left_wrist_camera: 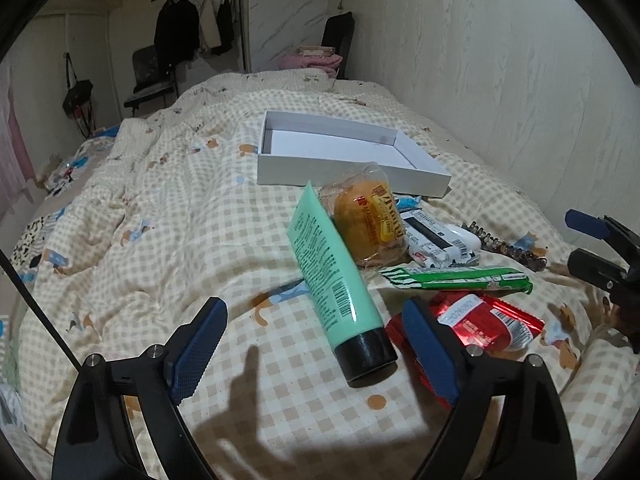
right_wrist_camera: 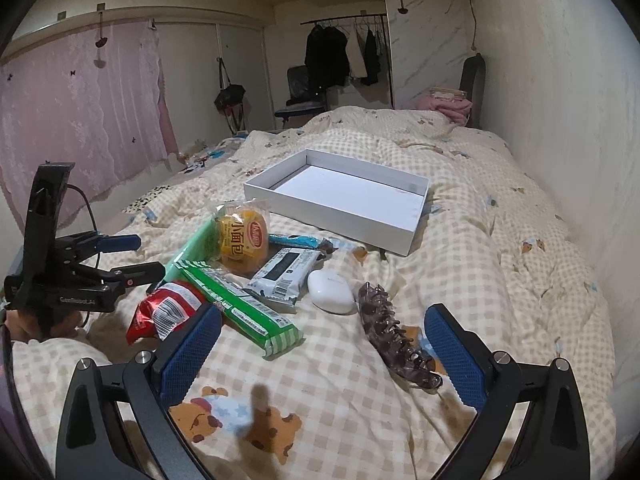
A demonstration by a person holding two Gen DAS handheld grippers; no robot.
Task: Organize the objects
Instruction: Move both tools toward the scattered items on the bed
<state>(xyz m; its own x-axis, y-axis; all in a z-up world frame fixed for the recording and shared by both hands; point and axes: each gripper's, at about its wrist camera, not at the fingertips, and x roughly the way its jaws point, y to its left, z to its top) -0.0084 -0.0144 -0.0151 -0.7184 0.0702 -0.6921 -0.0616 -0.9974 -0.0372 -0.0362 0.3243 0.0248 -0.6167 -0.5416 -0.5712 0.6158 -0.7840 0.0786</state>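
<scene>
A shallow white box (left_wrist_camera: 420, 178) (right_wrist_camera: 332, 210) lies open on the checked quilt. In front of it lie a mint green tube (left_wrist_camera: 332, 276), a wrapped bun (left_wrist_camera: 370, 220) (right_wrist_camera: 242, 240), a green snack pack (left_wrist_camera: 456, 278) (right_wrist_camera: 240, 312), a red packet (left_wrist_camera: 488, 320) (right_wrist_camera: 168, 312), a white earbud case (right_wrist_camera: 330, 292) and a dark hair claw (right_wrist_camera: 394, 336). My left gripper (left_wrist_camera: 316, 316) is open, its fingers either side of the tube's black cap. My right gripper (right_wrist_camera: 322, 324) is open above the quilt, the hair claw just inside its right finger.
A black-and-white packet (right_wrist_camera: 282, 274) and a blue wrapper (right_wrist_camera: 294, 241) lie beside the bun. The wall (right_wrist_camera: 560, 120) runs along the bed's right side. A clothes rack (right_wrist_camera: 344, 52) and a chair (right_wrist_camera: 300, 96) stand beyond the bed. Pink curtains (right_wrist_camera: 80, 112) hang on the left.
</scene>
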